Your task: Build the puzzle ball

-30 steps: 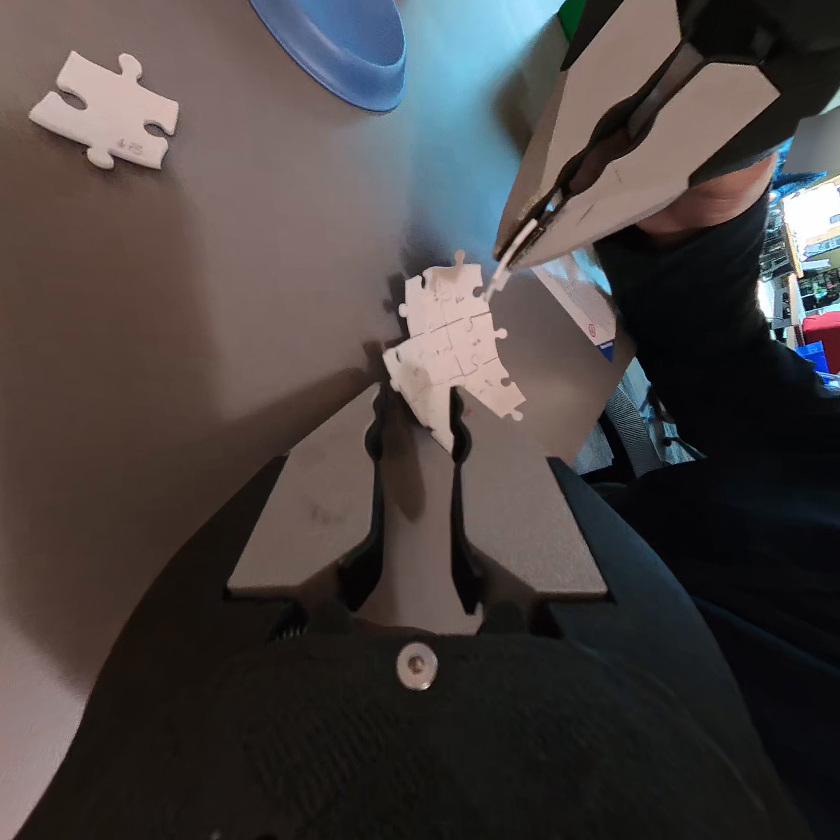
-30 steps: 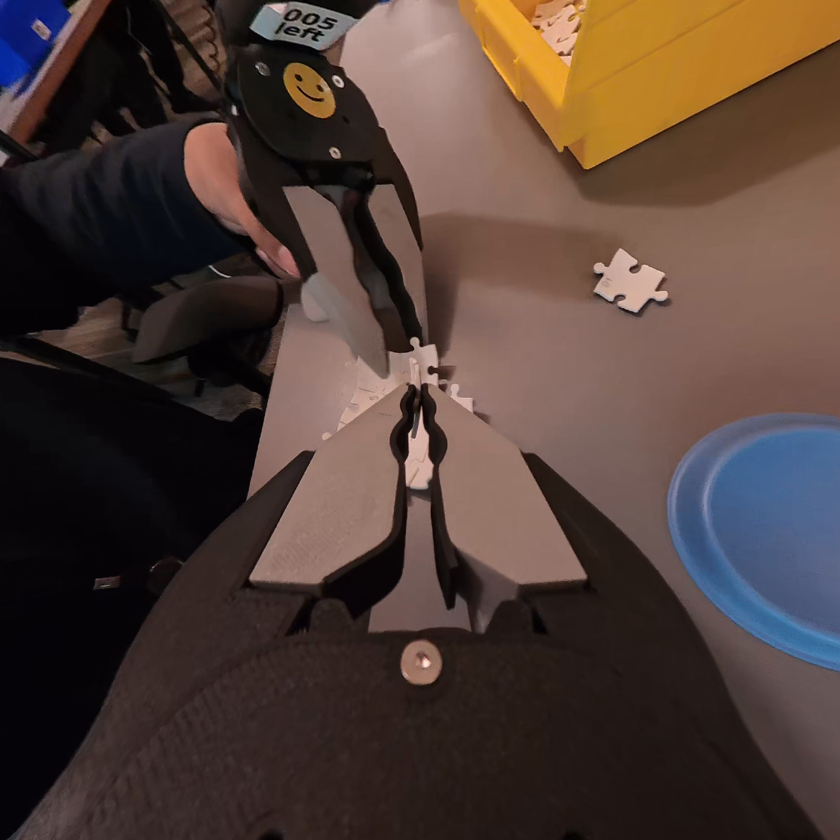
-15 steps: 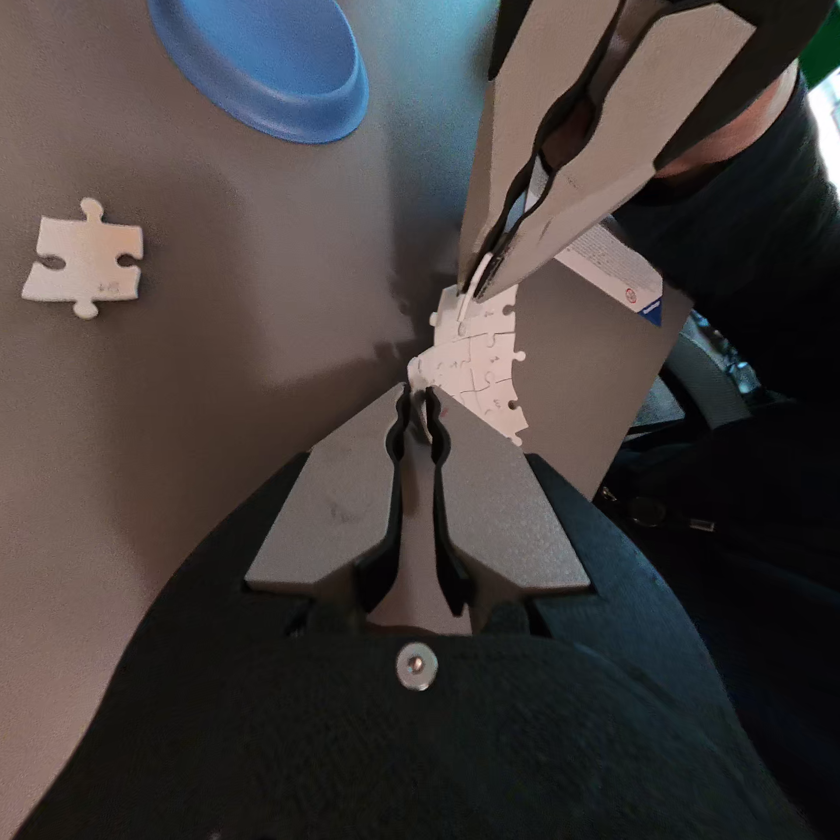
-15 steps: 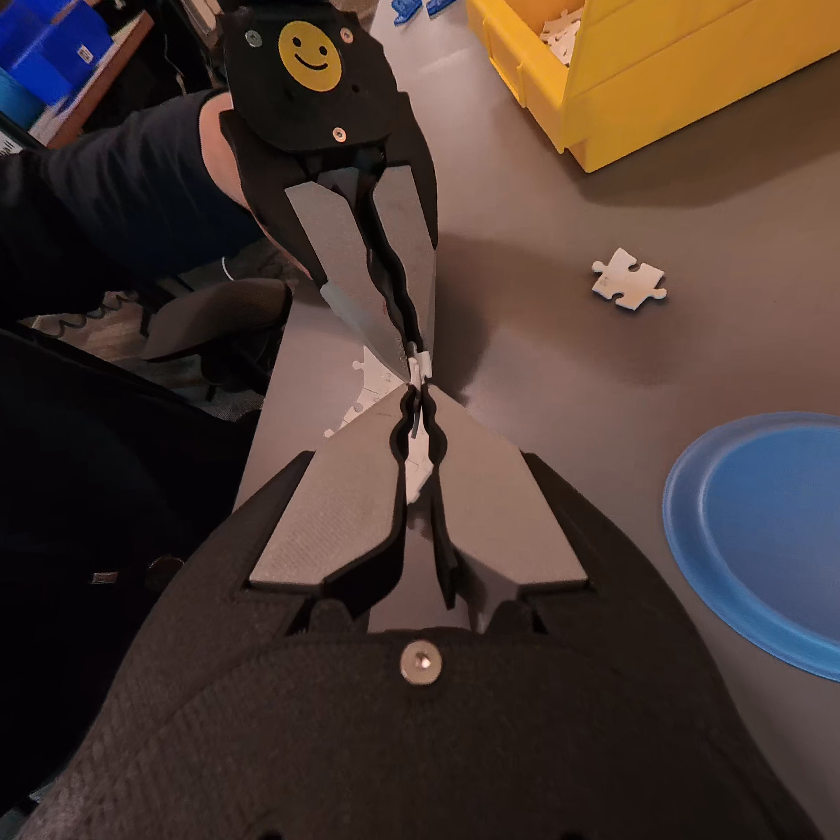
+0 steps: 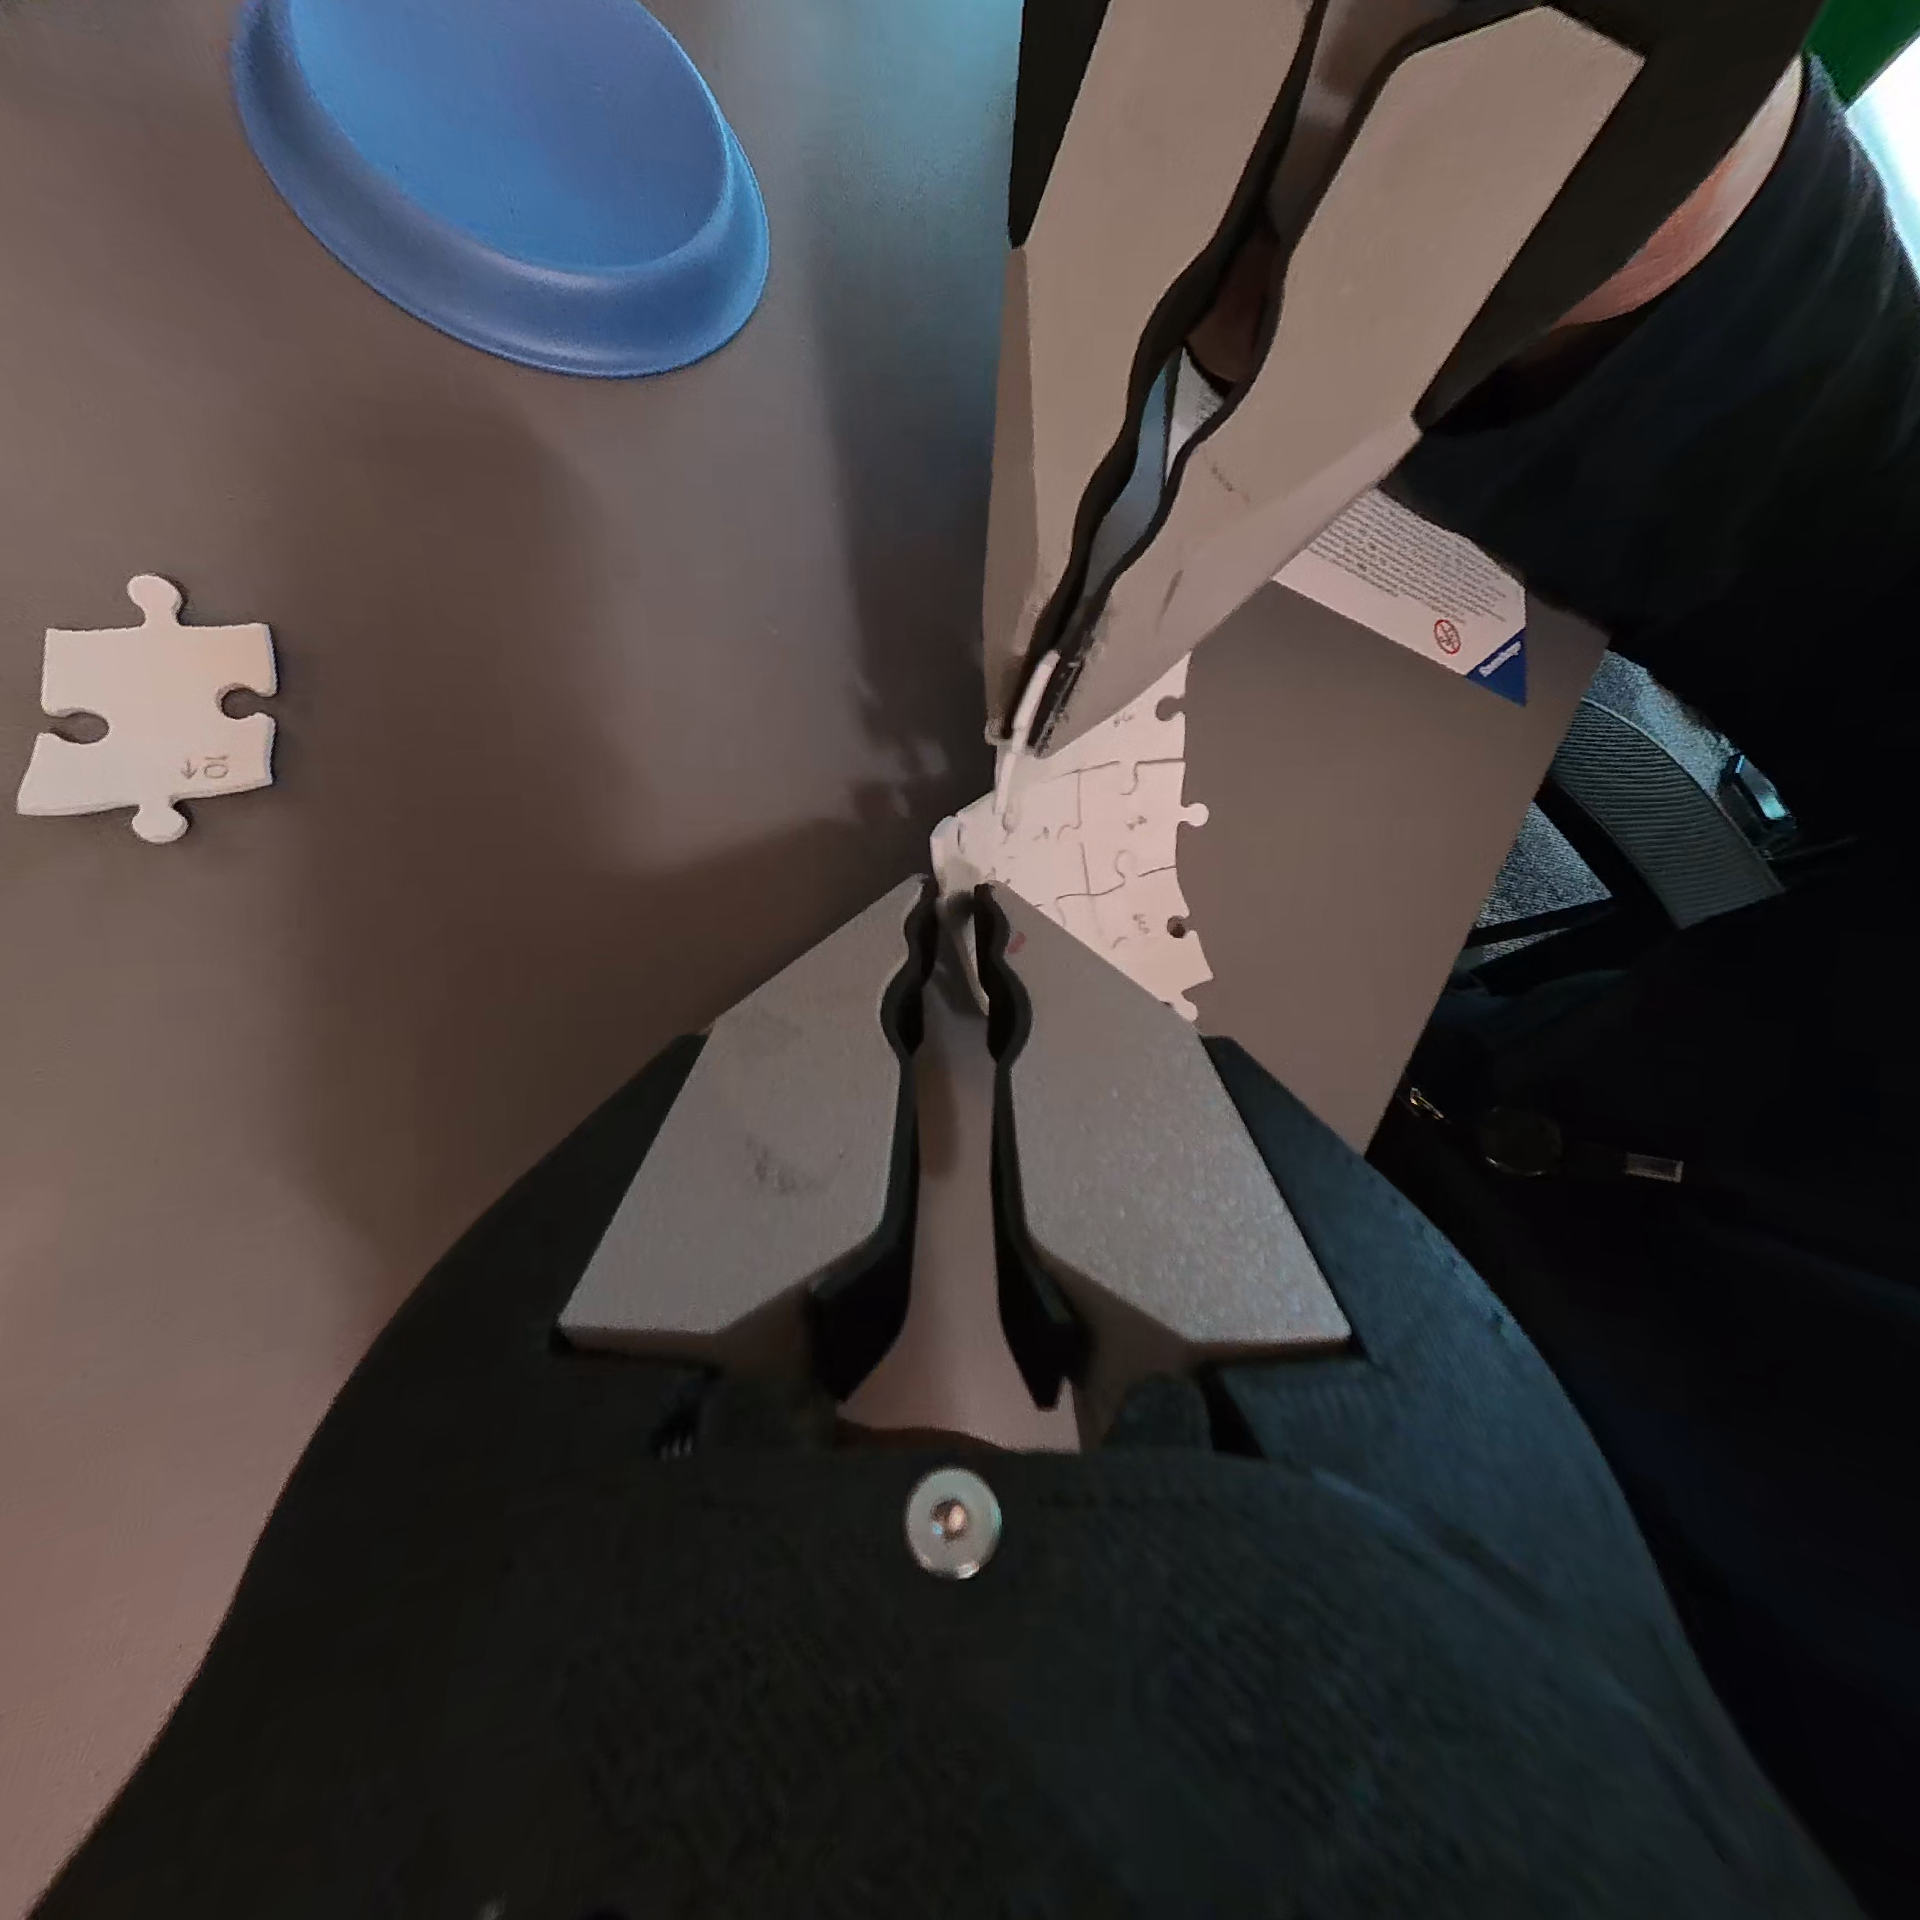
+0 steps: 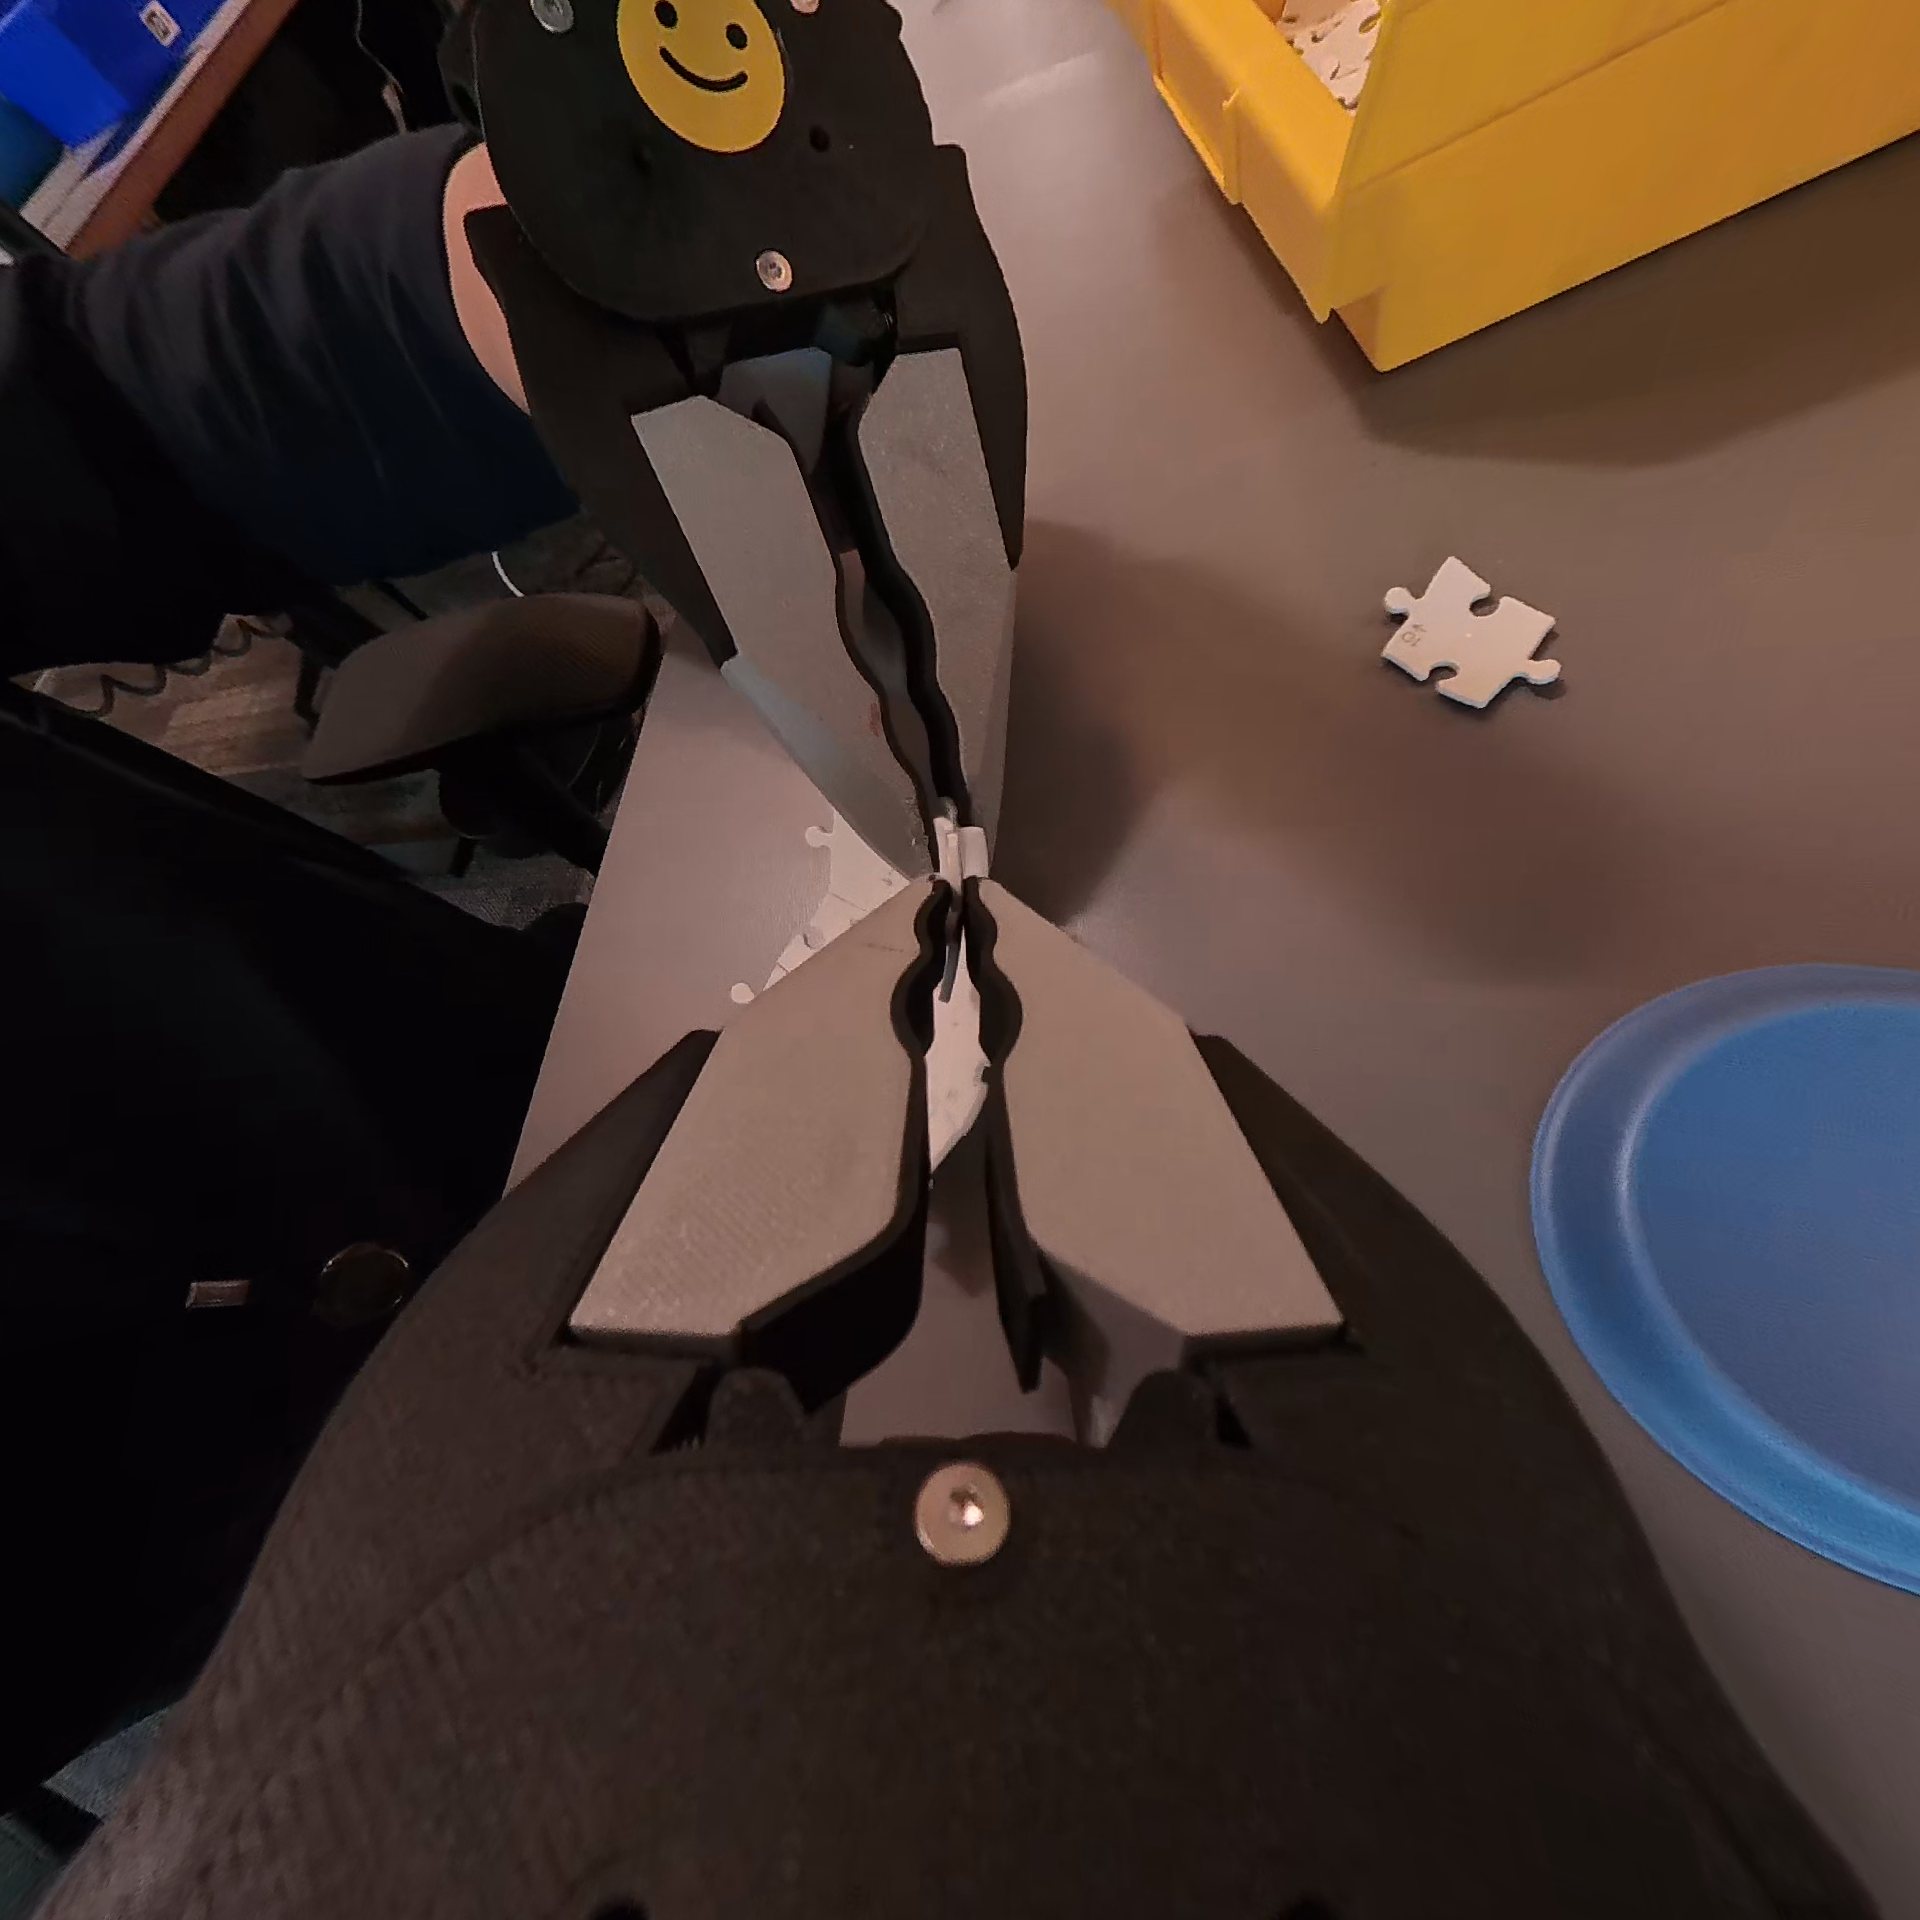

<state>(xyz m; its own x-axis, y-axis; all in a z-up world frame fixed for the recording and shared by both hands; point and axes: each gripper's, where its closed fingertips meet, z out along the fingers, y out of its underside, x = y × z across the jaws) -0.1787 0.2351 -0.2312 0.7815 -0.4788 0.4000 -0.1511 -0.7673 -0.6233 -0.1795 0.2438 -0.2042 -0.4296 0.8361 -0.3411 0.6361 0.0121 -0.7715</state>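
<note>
The joined puzzle section (image 5: pixel 1117 842), a curved white patch of several interlocked pieces, was held up off the grey table (image 5: pixel 520 623) near its front edge. The left gripper (image 5: pixel 954 902) was pinching the section's lower corner, jaws nearly together with the white edge caught between the tips. The right gripper (image 5: pixel 1044 707) came down from above, jaws pressed together on a single white piece (image 5: pixel 1029 717), and that piece's edge was touching the top corner of the section. Whether it was already locked in I couldn't tell.

From the right wrist view the same meeting point: right gripper (image 6: pixel 961 896) tips nipping the white piece (image 6: pixel 961 847), left gripper (image 6: pixel 948 805) pointing back toward it from the far side, tip to tip almost touching. Bits of the section (image 6: pixel 852 883) showed left of the tips, mostly hidden behind the fingers.

One loose puzzle piece (image 6: pixel 1470 634) lay flat on the table, well apart from the grippers, face down with small markings on it; also seen at the left in the left wrist view (image 5: pixel 151 712). A blue plate (image 6: pixel 1745 1257) sat on the table to the right side. A yellow bin (image 6: pixel 1558 177) stood at the far corner with white pieces inside. A printed white sheet (image 5: pixel 1423 608) lay at the table edge behind the right gripper. A person's dark sleeve (image 6: pixel 239 384) ran behind the left gripper.
</note>
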